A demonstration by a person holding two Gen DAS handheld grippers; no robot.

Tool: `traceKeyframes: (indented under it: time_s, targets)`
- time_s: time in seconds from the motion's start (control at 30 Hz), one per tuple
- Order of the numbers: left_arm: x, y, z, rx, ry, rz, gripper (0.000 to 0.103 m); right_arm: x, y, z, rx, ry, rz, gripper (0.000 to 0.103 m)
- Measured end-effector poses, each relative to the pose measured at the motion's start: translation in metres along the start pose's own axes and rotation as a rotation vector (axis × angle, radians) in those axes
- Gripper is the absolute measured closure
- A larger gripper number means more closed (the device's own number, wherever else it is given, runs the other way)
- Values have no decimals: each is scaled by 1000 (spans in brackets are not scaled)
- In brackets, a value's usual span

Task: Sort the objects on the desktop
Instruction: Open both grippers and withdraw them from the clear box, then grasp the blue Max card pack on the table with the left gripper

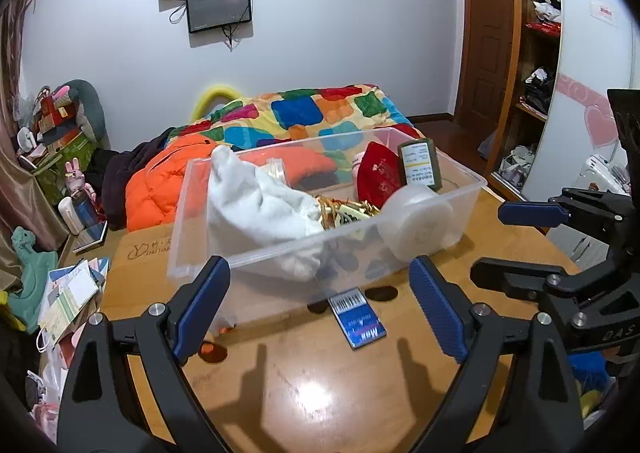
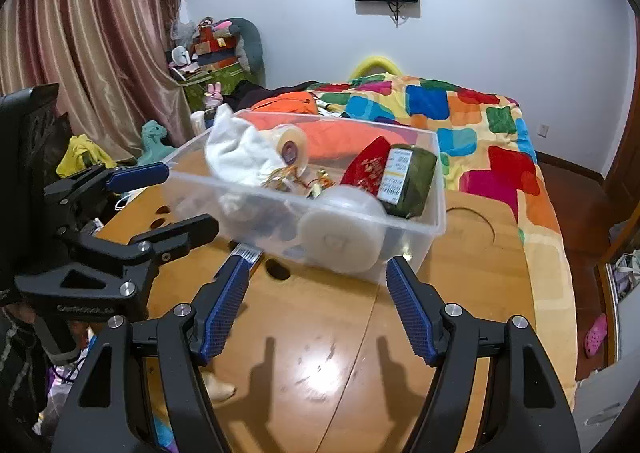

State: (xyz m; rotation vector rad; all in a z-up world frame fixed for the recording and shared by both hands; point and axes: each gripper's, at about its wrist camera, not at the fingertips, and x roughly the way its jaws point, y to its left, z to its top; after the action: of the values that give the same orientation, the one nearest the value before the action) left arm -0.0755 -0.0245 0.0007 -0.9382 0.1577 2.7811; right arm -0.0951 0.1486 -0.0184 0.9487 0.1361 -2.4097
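A clear plastic bin point(image 1: 472, 181) stands on the wooden table point(image 1: 304, 385). In it lie a white cloth point(image 1: 256, 205), a translucent tape roll point(image 1: 416, 221), a red pouch point(image 1: 378, 173), a green labelled packet point(image 1: 420, 165) and gold trinkets point(image 1: 344, 213). A small blue needle card point(image 1: 358, 317) lies flat on the table against the bin's near wall. My left gripper point(image 1: 320, 269) hangs open above the card, nothing between its fingers. My right gripper point(image 2: 316, 265) is open just short of the bin point(image 2: 438, 221), near its tape roll point(image 2: 340, 241). Each gripper shows in the other's view, the right gripper point(image 1: 490, 243) and the left gripper point(image 2: 188, 197).
Behind the table is a bed with a patchwork quilt point(image 1: 320, 113) and an orange jacket point(image 1: 160, 181). Papers and booklets point(image 1: 72, 293) pile at the table's left edge. A curtain point(image 2: 80, 53) hangs left; wardrobe shelves point(image 1: 536, 73) stand right.
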Motion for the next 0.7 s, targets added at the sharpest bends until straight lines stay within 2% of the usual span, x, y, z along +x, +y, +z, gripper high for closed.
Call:
traceKeyframes:
  time_s: [0.33, 0.53, 0.6, 0.7]
  targets:
    - [-6, 9, -31, -54, 50, -2, 11, 2, 31, -46, -32, 78, 81, 35]
    - [-10, 14, -46, -89, 69, -2, 11, 6, 46, -60, -30, 93, 136, 35]
    - [-11, 13, -49, -91, 75, 2, 11, 8, 52, -64, -41, 98, 135, 37]
    - [-10, 12, -52, -97, 82, 0, 11, 10, 54, -66, -39, 94, 127, 47]
